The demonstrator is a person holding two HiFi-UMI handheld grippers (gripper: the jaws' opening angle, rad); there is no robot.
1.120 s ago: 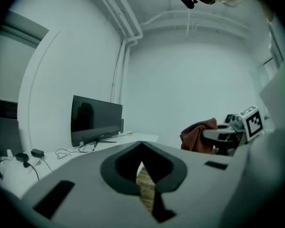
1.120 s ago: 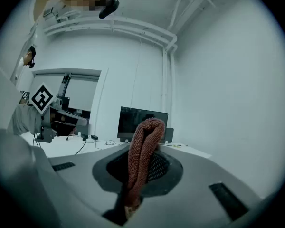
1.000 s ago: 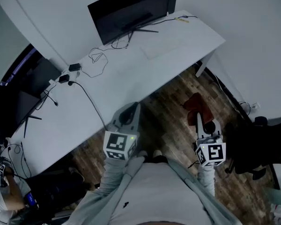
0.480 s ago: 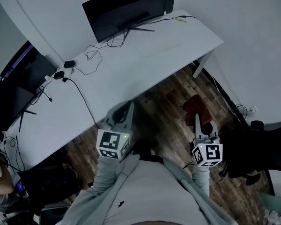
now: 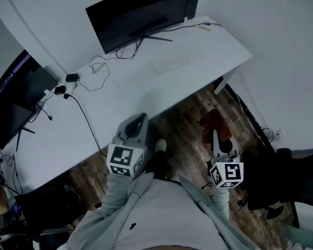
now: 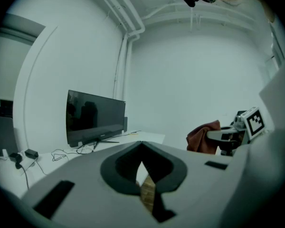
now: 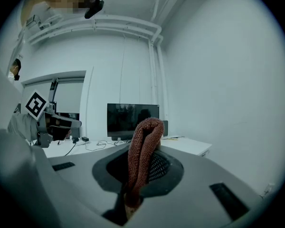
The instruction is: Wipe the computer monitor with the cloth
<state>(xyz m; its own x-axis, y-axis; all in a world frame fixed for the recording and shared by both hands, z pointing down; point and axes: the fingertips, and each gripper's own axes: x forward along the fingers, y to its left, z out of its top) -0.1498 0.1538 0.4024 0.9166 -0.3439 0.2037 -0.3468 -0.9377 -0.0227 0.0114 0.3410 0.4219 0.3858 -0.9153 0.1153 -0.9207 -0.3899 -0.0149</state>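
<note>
Room first: white walls, pipes [image 7: 109,25] running along the ceiling, and a wood-plank floor [image 5: 185,121]. A long white counter [image 5: 198,56] runs diagonally through the head view. The monitor [image 5: 138,14] stands at its far end against the wall, screen dark. A tangle of cables [image 5: 99,66] lies just beside the stand and trails off to the left. A black chair [image 5: 281,176] sits on the floor at the right, well apart from the counter.

The reddish-brown cloth [image 7: 143,146] is pinched in the right gripper [image 5: 216,134], folded over and sticking up between the jaws. It's held out over the floor, well apart from the monitor. The left gripper [image 6: 141,148] has its jaws closed together with nothing in them, and it hangs near the counter's front edge.

Hard-to-see bits: the monitor's top is clipped by the head view's edge. From up there the cloth covers the right gripper's tips. The dark gear [image 5: 26,95] on the far left might be another screen, but it's too murky to tell.
</note>
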